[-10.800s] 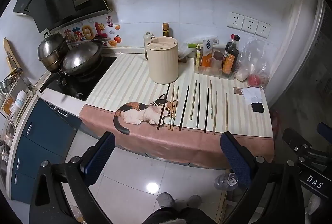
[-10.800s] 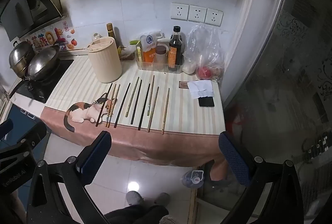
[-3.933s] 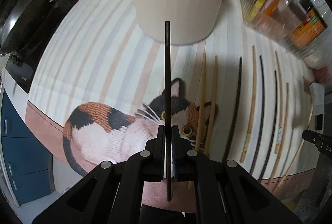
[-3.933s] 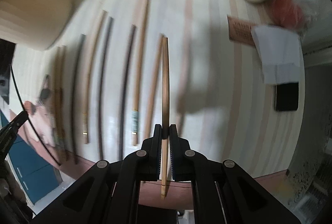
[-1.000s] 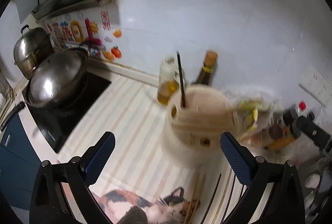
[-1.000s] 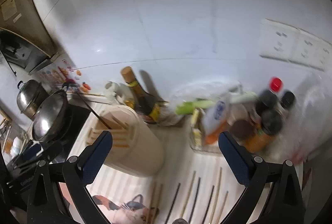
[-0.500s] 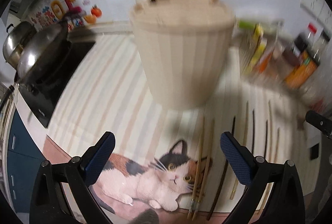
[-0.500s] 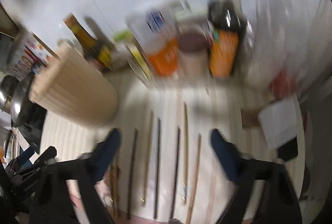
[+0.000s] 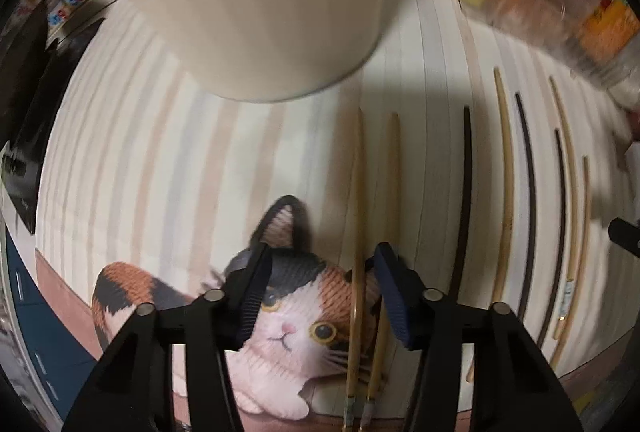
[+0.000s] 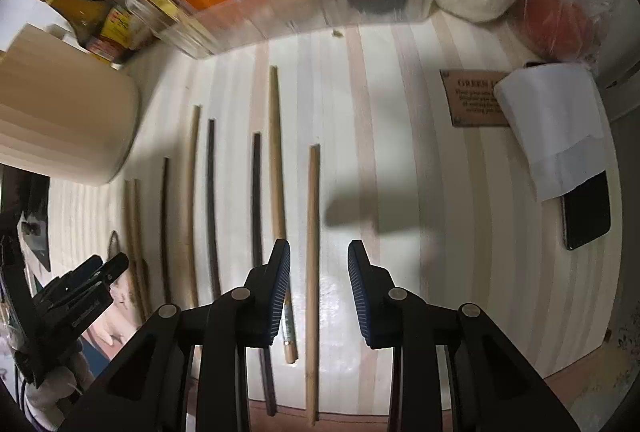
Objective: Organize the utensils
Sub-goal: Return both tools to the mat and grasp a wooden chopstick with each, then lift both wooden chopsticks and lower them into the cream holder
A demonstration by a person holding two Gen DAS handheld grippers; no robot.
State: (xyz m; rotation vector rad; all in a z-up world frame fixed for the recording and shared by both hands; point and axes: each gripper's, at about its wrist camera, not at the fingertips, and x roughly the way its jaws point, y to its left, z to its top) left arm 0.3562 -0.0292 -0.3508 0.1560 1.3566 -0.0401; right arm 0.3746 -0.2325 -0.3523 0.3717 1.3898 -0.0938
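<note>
The chopsticks lie in a row on the striped cloth [image 10: 400, 192], running up the middle of both frames. My right tongs [image 10: 319, 286] are spread wide over the rightmost wooden chopstick [image 10: 312, 232], not gripping it. My left tongs [image 9: 318, 296] gape wide too, a wooden pair [image 9: 358, 192] passing between the fingers near the right one, above the cat picture [image 9: 288, 328]. The cream holder [image 9: 256, 0] fills the upper left
</note>
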